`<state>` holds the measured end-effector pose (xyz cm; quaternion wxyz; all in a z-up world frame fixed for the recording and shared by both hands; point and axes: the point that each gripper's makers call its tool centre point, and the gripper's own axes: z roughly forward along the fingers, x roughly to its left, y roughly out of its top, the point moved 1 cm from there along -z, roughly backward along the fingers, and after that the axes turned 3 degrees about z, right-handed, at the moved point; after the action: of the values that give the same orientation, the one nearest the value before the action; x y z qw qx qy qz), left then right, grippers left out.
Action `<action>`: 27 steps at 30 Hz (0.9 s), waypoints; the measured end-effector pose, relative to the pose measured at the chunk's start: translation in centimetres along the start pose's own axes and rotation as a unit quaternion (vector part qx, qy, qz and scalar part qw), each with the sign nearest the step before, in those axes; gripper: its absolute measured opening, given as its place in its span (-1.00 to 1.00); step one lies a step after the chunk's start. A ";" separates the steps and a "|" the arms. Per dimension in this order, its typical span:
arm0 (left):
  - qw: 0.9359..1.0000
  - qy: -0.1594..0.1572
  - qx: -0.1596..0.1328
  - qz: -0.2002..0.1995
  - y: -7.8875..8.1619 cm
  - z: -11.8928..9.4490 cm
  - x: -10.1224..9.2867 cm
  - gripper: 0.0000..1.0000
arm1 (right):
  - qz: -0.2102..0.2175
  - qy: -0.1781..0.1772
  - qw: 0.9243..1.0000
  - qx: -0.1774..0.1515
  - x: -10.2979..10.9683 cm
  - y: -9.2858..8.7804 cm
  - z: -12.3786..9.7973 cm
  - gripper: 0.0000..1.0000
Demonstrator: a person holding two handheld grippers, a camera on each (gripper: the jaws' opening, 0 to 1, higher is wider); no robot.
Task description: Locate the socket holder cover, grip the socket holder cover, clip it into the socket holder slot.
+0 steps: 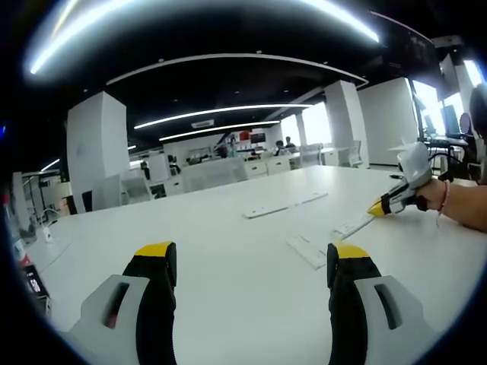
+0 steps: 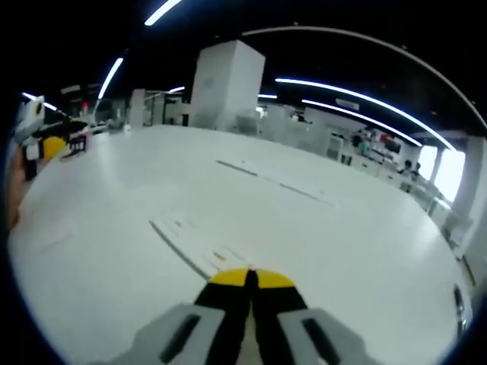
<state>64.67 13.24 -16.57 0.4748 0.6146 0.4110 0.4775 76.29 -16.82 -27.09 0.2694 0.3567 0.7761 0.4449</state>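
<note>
Broadly, both views look across a large white table (image 1: 228,243) in an open office with long ceiling light strips. In the left gripper view the left gripper (image 1: 251,266) hangs low over the near part of the table with its yellow-tipped jaws spread wide and nothing between them. Ahead of it, toward the table's right side, lie flat white strips: a short socket holder cover (image 1: 308,251) nearest the right jaw, a second white strip (image 1: 351,226) just beyond it, and a long socket holder (image 1: 285,204) lying crosswise further toward the far edge, well apart from the other two. The right gripper (image 1: 378,206) enters that view from the right, held by a person's hand (image 1: 434,194), its yellow tip at or just over the end of the second strip; whether it touches cannot be told. In the right gripper view the right gripper's (image 2: 249,277) jaws are pressed together, and whether anything thin sits between them cannot be told. Just past the tips a long white strip (image 2: 194,243) stretches away over the table, and the same long holder (image 2: 278,185) lies further out toward the far edge. The left gripper (image 2: 47,144) shows at that view's left rim. No brand, label or writing is readable on the strips or the grippers.
</note>
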 end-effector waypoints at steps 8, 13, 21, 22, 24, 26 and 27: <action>1.000 -0.001 0.004 0.002 -0.2 0.0 -0.1 0.59 | -0.004 0.001 1.000 -0.003 0.2 0.1 0.1 -0.91; 1.000 0.001 0.004 0.002 -0.2 0.0 0.0 0.59 | -0.003 0.000 1.000 -0.003 0.2 0.1 0.1 -0.91; 1.000 0.000 0.008 0.003 -0.3 0.1 0.0 0.59 | -0.005 0.001 1.000 -0.004 0.3 0.1 0.1 -0.91; 1.000 0.001 0.008 0.003 -0.3 0.1 0.1 0.59 | -0.005 0.001 1.000 -0.004 0.3 0.1 0.2 -0.91; 1.000 0.001 0.007 0.003 -0.3 0.1 0.1 0.59 | -0.005 0.000 1.000 -0.004 0.3 0.1 0.2 -0.91; 1.000 0.000 0.007 0.003 -0.3 0.1 0.0 0.59 | -0.004 0.001 1.000 -0.005 0.3 0.1 0.3 -0.91; 1.000 0.000 0.007 0.003 -0.3 0.1 0.0 0.59 | -0.005 0.001 1.000 -0.006 0.3 0.1 0.3 -0.91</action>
<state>64.80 13.30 -16.87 0.4688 0.6190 0.4127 0.4761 76.34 -16.39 -27.13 0.2724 0.3508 0.7756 0.4485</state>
